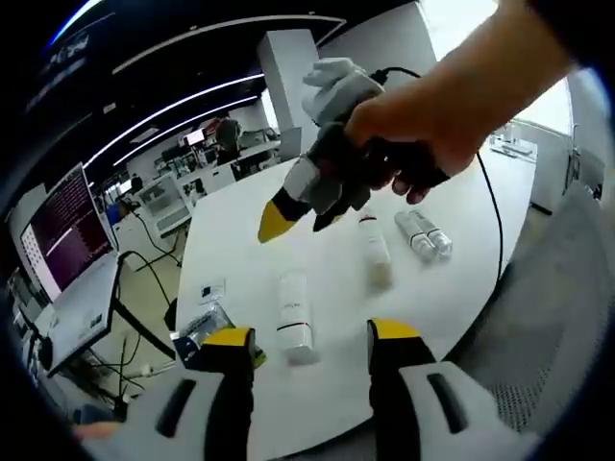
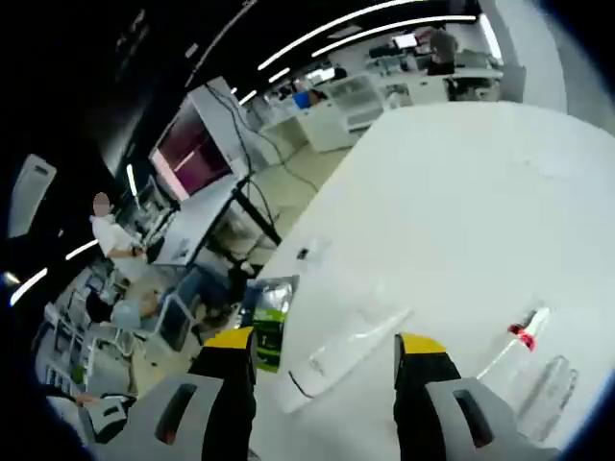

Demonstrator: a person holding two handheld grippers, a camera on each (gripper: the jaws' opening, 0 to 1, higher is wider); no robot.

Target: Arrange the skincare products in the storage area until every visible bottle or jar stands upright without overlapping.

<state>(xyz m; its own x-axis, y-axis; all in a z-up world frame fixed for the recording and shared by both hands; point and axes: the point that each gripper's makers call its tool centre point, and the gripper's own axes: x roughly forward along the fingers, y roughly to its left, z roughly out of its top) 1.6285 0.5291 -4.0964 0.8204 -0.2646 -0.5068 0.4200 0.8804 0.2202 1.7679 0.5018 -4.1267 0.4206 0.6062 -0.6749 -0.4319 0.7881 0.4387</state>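
Task judged barely begun: the white bottle [image 1: 295, 319], white tube [image 1: 375, 252] and clear bottle [image 1: 423, 234] all lie flat and apart on the white table [image 1: 452, 288], none upright, with left gripper [image 1: 312, 346] and right gripper [image 2: 325, 353] both wide open, holding nothing.

Matt white table [image 1: 452, 279], glossy white plastic bottle [image 1: 294, 317], clear plastic bottles [image 1: 423, 233].
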